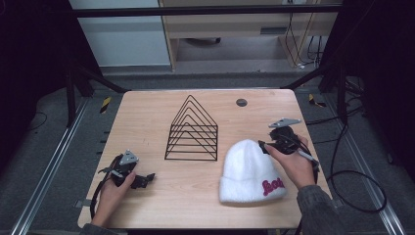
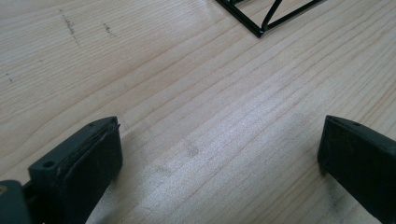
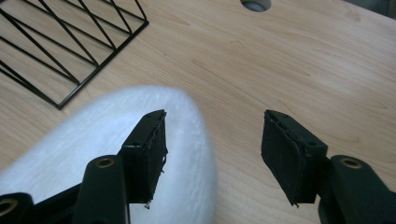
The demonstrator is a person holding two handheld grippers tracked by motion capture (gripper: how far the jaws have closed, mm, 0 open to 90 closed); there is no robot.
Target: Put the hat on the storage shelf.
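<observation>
Left gripper (image 1: 147, 177) low over bare table (image 2: 196, 93), jaws spread wide, nothing between them; wire rack (image 1: 192, 131) corner ahead, well clear. White beanie (image 1: 250, 171) lies right of the rack. Right gripper (image 3: 212, 154) jaws wide apart, holding nothing: one jaw over the beanie's crown, other over bare wood.

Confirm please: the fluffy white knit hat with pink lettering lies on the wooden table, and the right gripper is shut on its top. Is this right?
Not quite. The right gripper is open, with one jaw over the fluffy white knit hat's top and nothing clamped; the right gripper view shows it. The hat does lie on the wooden table.
</observation>
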